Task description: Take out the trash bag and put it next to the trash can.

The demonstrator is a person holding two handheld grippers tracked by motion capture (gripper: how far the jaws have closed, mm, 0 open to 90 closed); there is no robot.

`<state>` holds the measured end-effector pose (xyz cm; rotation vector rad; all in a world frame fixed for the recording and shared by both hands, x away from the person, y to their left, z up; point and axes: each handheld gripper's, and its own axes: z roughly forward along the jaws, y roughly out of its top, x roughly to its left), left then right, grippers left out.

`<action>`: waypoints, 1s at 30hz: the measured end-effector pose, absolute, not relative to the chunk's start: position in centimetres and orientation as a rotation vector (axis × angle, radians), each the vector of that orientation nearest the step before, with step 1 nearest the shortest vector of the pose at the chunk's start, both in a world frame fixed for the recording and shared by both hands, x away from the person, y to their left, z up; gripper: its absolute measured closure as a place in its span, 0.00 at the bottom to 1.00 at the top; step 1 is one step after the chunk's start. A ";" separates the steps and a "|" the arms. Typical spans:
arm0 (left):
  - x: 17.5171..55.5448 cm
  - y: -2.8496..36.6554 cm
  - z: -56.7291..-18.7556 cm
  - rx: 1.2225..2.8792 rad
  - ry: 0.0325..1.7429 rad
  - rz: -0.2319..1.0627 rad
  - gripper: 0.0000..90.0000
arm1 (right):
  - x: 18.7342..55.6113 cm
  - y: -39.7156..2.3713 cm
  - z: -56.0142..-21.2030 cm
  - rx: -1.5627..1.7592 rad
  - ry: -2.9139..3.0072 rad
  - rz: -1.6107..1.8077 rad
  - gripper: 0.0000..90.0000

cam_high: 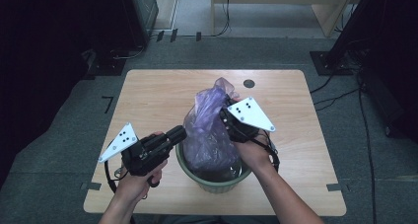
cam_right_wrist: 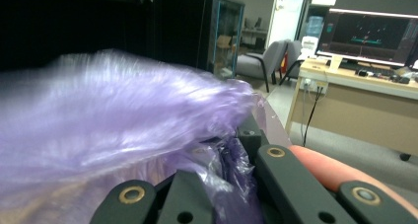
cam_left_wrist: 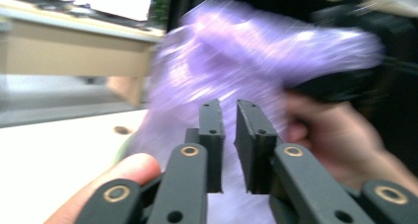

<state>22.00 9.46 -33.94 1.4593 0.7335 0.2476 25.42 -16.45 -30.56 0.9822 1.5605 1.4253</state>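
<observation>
Film bunched in the right claw (cam_high: 227,116) is the point to get right here: in the right gripper view its jaws are pinching a crumpled fold of the purple bag (cam_high: 209,130), so that side of the liner is held, slightly right of the middle of the high view. The bag rises out of the green bin (cam_high: 190,170), which stands on the worktop (cam_high: 148,95) in the lower centre of that view, with the bag's lower part inside the bin and its top puffed up above the rim. The left claw (cam_high: 181,131) sits at the bag's left flank, just left of centre; in the left gripper view its jaws stand a narrow gap apart with nothing plainly between them, and the blurred plastic lies just beyond their tips. The step looks like taking hold of the opposite side of the mouth so the liner can be spread over the rim. To do it well, I would push the left claw a little deeper into a fold near the top edge, close on a single layer rather than a thick wad, and hold the right grip steady. Pull apart gently, since thin film tears, and the light bin may tip or slide if tugged sideways.
</observation>
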 end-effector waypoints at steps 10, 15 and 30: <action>22.2 11.1 -36.8 1.447 0.835 0.428 0.32 | 24.5 -18.1 -28.4 0.947 1.423 1.439 1.00; 22.5 12.1 -38.4 1.468 0.933 0.507 0.20 | 24.1 -18.7 -27.0 0.931 1.372 1.448 1.00; 24.4 16.2 -45.8 1.625 1.276 0.588 0.09 | 23.5 -22.7 -23.4 0.922 1.222 1.442 1.00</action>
